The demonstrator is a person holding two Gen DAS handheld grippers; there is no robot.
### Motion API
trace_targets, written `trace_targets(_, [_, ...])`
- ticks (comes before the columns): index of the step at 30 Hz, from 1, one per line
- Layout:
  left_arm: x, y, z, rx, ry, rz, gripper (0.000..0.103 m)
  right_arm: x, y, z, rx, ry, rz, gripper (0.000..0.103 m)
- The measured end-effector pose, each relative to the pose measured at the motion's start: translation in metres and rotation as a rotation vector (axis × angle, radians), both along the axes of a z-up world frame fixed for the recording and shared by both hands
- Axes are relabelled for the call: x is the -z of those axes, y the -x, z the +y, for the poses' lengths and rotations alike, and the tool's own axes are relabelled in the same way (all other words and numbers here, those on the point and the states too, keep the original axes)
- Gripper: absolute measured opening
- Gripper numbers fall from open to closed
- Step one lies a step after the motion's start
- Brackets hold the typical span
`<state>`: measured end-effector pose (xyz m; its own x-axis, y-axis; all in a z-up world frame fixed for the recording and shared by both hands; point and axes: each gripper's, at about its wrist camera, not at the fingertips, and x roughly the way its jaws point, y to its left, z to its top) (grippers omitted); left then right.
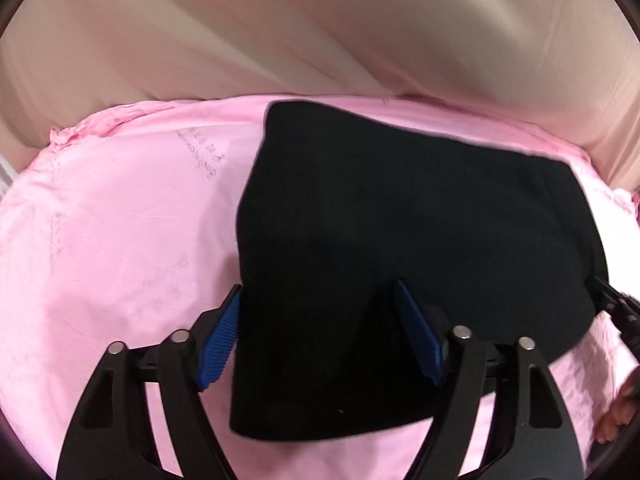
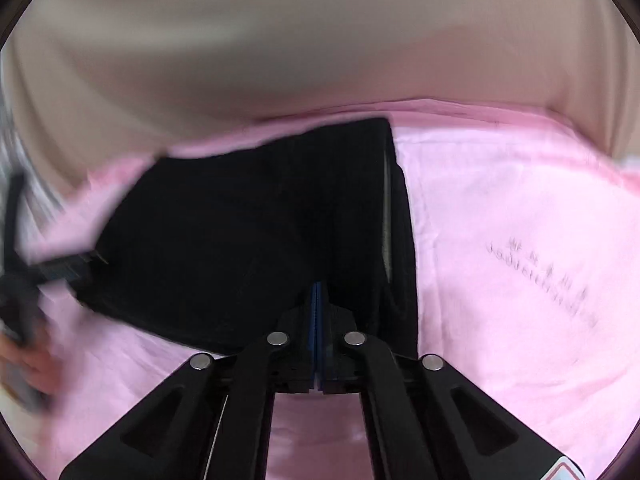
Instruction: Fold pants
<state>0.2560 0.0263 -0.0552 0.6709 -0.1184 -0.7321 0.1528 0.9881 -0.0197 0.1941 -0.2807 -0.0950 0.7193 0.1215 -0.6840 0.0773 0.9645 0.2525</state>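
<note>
A pink sheet (image 1: 120, 240) with faint printed writing covers the surface; beige fabric (image 1: 320, 32) hangs behind

Surface: you work over a pink sheet (image 1: 120, 240), wrinkled at its far edge and faintly printed with dark lettering.
On it: your folded black pants (image 1: 400, 220) lie flat.
Behind: beige cloth (image 1: 320, 32) borders the sheet's far edge.

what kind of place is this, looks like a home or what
Probably a bedroom or similar home setting, though little shows. The black pants lie on a pink sheet with faint printed writing, spread over a soft surface like a bed, and a beige curtain-like cloth hangs behind.
</note>
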Motion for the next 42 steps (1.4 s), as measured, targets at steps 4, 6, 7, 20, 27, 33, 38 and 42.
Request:
trace_targets(4, [-0.011,0.001,0.008,-0.009,0.014,0.017,0.076,-0.036,0.015,0.019,-0.018,0.075,-0.065,0.000])
trace_targets(6, [-0.009,0.003,0.010,-0.013,-0.001,0.016,0.076,-0.028,0.010,0.029,-0.038,0.123,-0.037,0.000])
trace_targets(7, [-0.008,0.004,0.009,-0.012,0.005,0.021,0.076,-0.008,0.000,0.024,-0.015,0.152,0.036,0.000])
trace_targets(20, [-0.017,0.027,0.003,-0.019,-0.070,-0.009,0.074,-0.011,-0.005,0.026,0.010,0.081,0.057,0.000])
trace_targets(27, [-0.018,0.031,0.004,-0.030,-0.094,-0.013,0.074,-0.032,0.015,0.033,-0.004,0.112,0.019,0.000])
trace_targets(33, [-0.023,0.041,0.004,-0.045,-0.110,-0.028,0.073,-0.007,0.020,0.022,0.029,0.056,0.110,0.000])
trace_targets(38, [-0.037,0.073,0.014,-0.059,-0.122,-0.055,0.077,-0.049,0.075,0.033,0.028,0.043,-0.031,0.007])
trace_targets(42, [-0.045,0.125,0.019,-0.069,-0.138,-0.122,0.098,-0.059,0.125,0.039,0.058,0.031,-0.089,0.040])
